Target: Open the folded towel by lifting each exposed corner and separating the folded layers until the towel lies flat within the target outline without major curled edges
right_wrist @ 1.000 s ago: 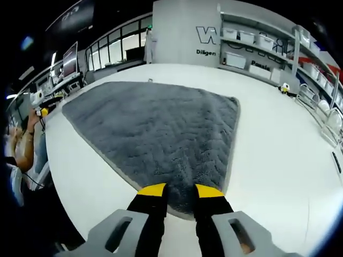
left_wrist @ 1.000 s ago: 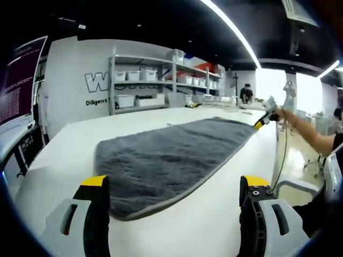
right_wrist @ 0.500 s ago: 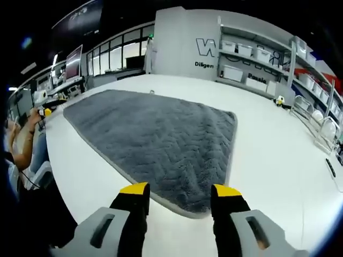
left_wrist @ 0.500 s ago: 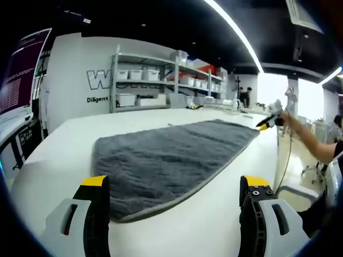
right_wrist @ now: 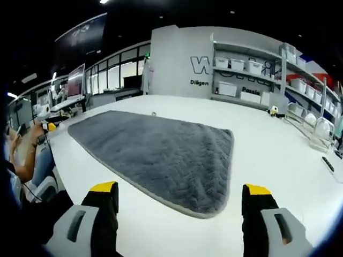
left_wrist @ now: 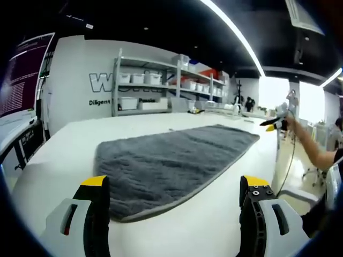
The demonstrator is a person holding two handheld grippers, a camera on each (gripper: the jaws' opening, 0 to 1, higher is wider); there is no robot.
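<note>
A grey plush towel (left_wrist: 171,160) lies spread flat on a white table (left_wrist: 214,214), its near corner just beyond my left gripper (left_wrist: 174,184), which stands open and holds nothing. From the other end the same towel (right_wrist: 161,152) stretches away across the table (right_wrist: 278,160). My right gripper (right_wrist: 179,190) is open wide, lifted clear of the towel's near corner. At the far right of the left gripper view the right gripper (left_wrist: 274,124) shows small, held up by a person's arm (left_wrist: 316,152). At the left edge of the right gripper view a hand holds the left gripper (right_wrist: 44,127).
Shelving with white bins (left_wrist: 155,91) stands against the back wall with lettering. A metal rack (right_wrist: 316,126) and small items sit on the table's right side. Windows and monitors (right_wrist: 75,67) are at the left. The table edge drops off on the person's side.
My right gripper opened from shut on the towel's corner to fully open and rose away from it. The towel corner now lies flat. The left gripper stayed open and hardly moved.
</note>
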